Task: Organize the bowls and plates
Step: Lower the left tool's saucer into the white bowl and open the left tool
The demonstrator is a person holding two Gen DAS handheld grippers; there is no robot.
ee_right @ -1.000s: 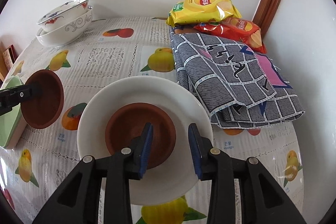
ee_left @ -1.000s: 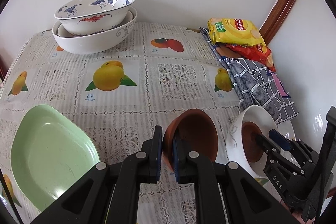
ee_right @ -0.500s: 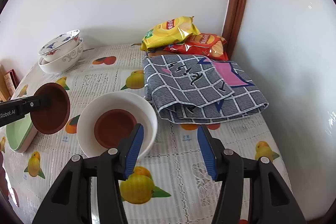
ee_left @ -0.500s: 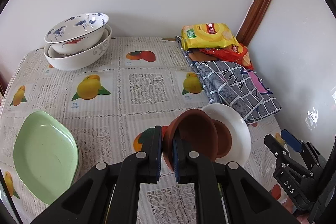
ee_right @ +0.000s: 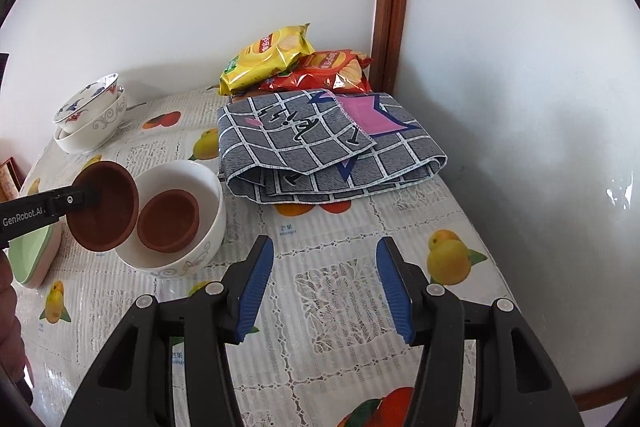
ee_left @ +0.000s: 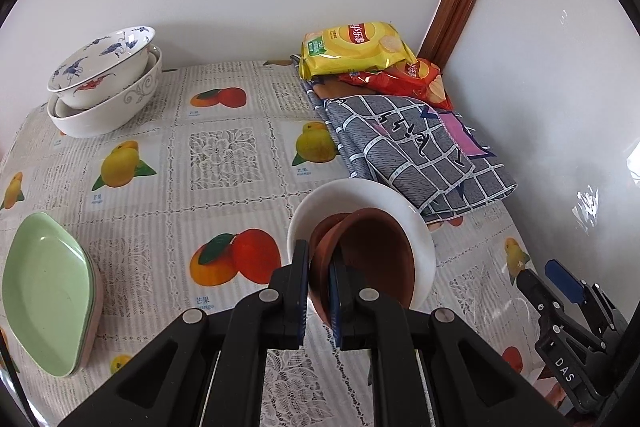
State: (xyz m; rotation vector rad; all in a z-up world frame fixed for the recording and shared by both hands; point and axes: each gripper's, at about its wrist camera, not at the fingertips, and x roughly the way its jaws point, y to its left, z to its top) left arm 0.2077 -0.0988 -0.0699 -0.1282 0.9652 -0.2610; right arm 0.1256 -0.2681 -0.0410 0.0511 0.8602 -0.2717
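Note:
My left gripper [ee_left: 320,291] is shut on the rim of a brown bowl [ee_left: 372,259] and holds it tilted over the near edge of a white bowl [ee_left: 416,227]. A second brown bowl [ee_right: 170,221] lies inside that white bowl [ee_right: 208,187]. In the right wrist view the held brown bowl [ee_right: 104,211] hangs at the white bowl's left rim. My right gripper [ee_right: 326,287] is open and empty, above the tablecloth to the right of the white bowl. It also shows in the left wrist view [ee_left: 544,275] at the lower right.
Stacked patterned bowls [ee_left: 104,83] stand at the back left. Green plates [ee_left: 44,307] lie stacked at the front left. A folded grey checked cloth [ee_left: 412,151] and chip bags [ee_left: 352,47] fill the back right corner by the wall.
My left gripper has carried the brown bowl to the right, over the white bowl. My right gripper has let go of the other brown bowl, opened wide and pulled back to the right.

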